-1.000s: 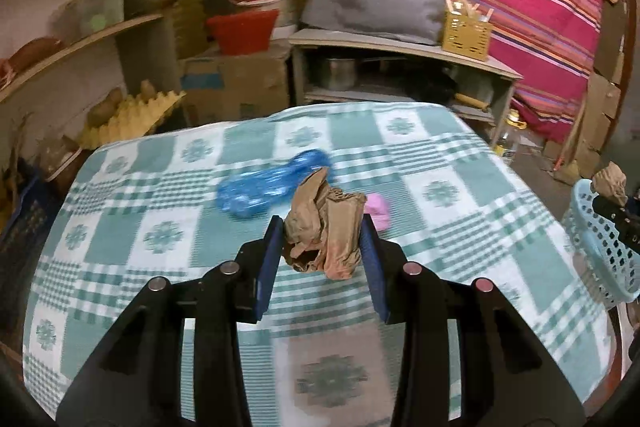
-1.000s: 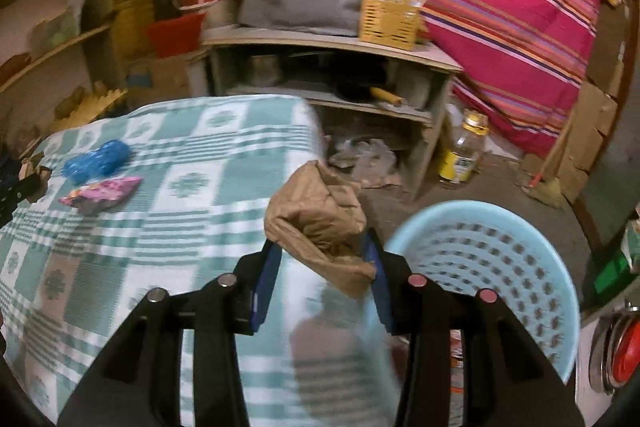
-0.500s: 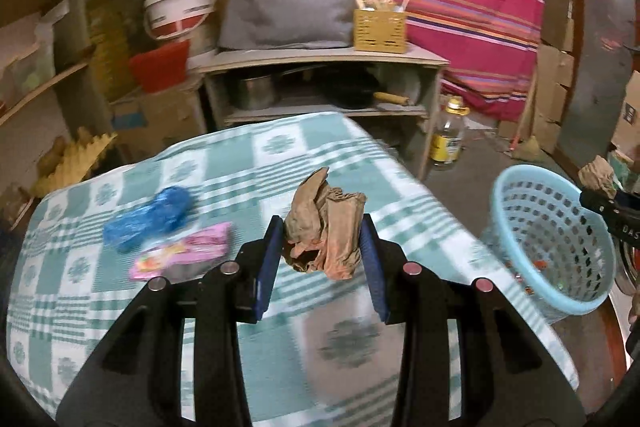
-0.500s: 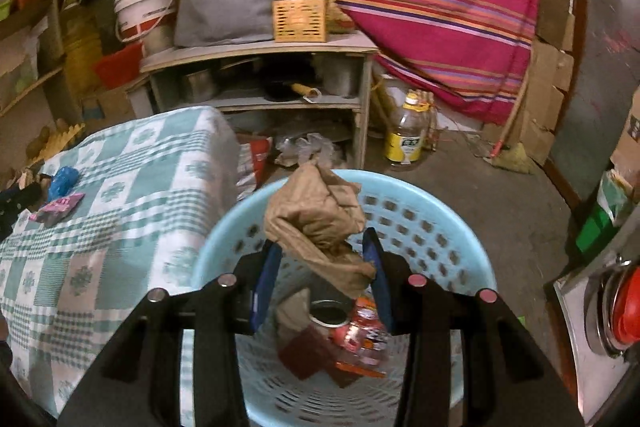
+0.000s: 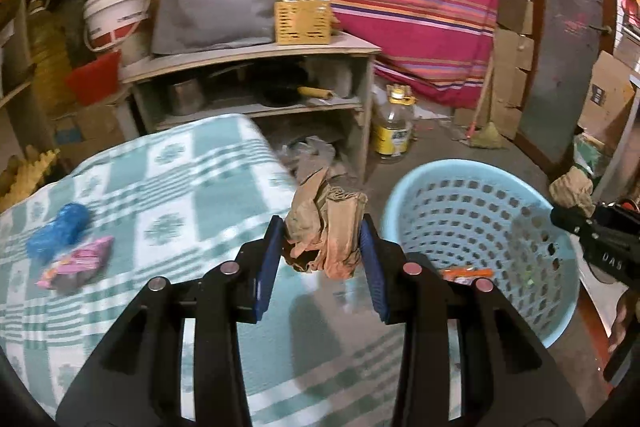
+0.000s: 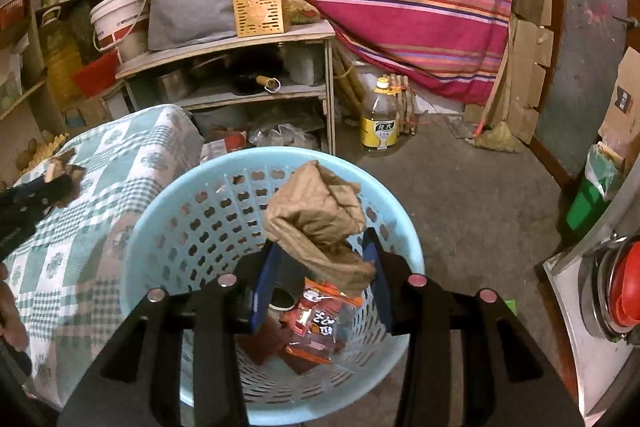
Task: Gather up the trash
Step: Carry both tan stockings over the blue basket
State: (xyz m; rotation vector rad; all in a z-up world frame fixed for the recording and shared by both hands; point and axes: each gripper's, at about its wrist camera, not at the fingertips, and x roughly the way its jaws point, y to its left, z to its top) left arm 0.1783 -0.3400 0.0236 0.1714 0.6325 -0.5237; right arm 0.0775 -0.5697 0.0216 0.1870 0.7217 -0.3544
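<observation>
The right gripper (image 6: pixel 320 263), clamped on a brown wad (image 6: pixel 320 219), hangs over the blue basket (image 6: pixel 160 203), nearer than the left gripper (image 5: pixel 322 251), whose own wad (image 5: pixel 324 227) sits left of the rim.

Brown paper wad, first (image 5: pixel 326 227): crumpled, upright, pinched between two blue pads, centre of the left wrist view, over the edge of the checked cloth.
Brown paper wad, second (image 6: pixel 320 223): crumpled, tilted, pinched between blue pads, centre of the right wrist view, above the basket's opening.
Light blue basket (image 6: pixel 160 195): round, perforated wall, upright on the floor, lower centre; holds a red snack wrapper (image 6: pixel 316 327) and dark scraps.
Blue crumpled bag (image 5: pixel 60 231): on the cloth, left edge.
Pink wrapper (image 5: pixel 76 263): flat, just beside the blue bag.
</observation>
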